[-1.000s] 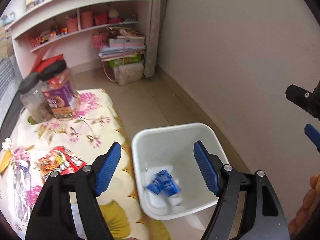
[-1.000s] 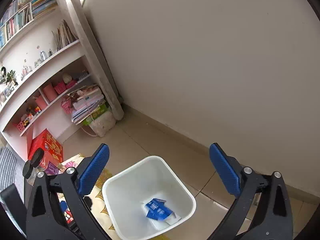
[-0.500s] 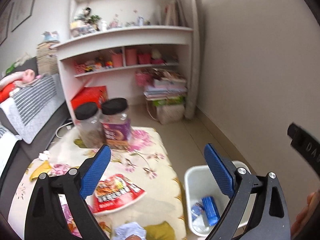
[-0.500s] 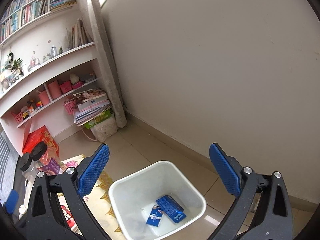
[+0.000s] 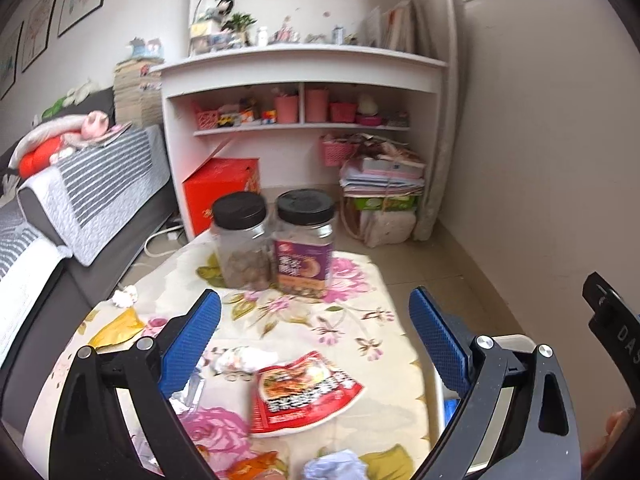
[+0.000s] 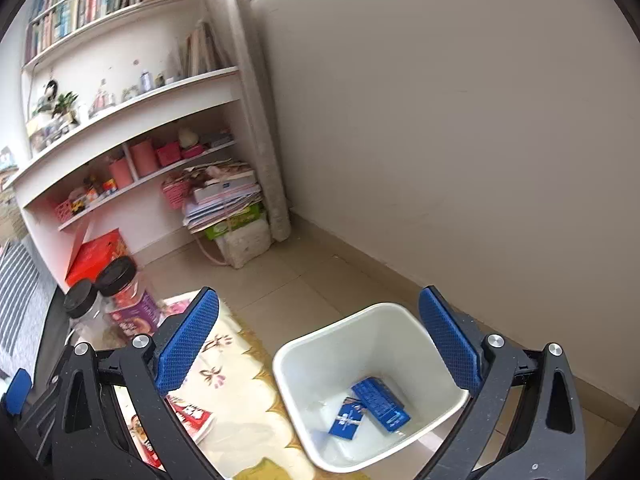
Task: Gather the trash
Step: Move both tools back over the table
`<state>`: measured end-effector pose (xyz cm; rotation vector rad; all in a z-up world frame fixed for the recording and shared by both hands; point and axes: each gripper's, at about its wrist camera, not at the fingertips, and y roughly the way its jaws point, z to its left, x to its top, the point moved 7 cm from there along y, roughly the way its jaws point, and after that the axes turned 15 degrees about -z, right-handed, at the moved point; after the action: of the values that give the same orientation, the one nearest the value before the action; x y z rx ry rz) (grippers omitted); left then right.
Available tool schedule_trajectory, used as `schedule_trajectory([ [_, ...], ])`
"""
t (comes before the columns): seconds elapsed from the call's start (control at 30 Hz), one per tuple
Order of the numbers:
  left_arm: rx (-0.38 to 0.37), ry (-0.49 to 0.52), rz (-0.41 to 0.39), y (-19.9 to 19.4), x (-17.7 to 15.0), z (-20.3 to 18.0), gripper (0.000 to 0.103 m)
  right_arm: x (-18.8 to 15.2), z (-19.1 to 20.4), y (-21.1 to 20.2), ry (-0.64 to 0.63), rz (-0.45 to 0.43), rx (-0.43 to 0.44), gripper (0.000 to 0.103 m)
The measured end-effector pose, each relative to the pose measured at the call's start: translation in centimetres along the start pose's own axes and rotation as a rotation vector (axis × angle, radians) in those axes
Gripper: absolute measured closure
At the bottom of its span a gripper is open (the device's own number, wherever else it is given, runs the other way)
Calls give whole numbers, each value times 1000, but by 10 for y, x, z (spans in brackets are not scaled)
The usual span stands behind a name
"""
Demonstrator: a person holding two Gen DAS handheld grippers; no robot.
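Glossy red wrapper (image 5: 304,394) on cloth table cover (image 5: 360,320); smooth plastic bin (image 6: 372,384).

Red snack wrapper (image 5: 306,394) lies flat on the table; blue cartons (image 6: 380,398) in the white bin (image 6: 304,350).

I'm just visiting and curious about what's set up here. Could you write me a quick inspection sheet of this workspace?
Surface: low table under a floral cloth.
Job's things: white bin beside the table holds two blue packets; red snack wrapper, crumpled tissue and yellow wrapper lie on the cloth.
Clutter: two black-lidded jars.
Grippers: left gripper and right gripper both open, empty.
Cables: white cord on the floor.
Surroundings: shelves, sofa, red box.
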<state>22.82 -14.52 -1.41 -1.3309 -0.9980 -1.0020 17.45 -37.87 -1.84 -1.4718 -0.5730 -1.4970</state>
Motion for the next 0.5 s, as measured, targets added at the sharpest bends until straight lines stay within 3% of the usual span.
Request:
schedule_trajectory([
  [0.5,119,-48,107,28,-25,98,11,-42,107,-4,-77,79,142,7],
])
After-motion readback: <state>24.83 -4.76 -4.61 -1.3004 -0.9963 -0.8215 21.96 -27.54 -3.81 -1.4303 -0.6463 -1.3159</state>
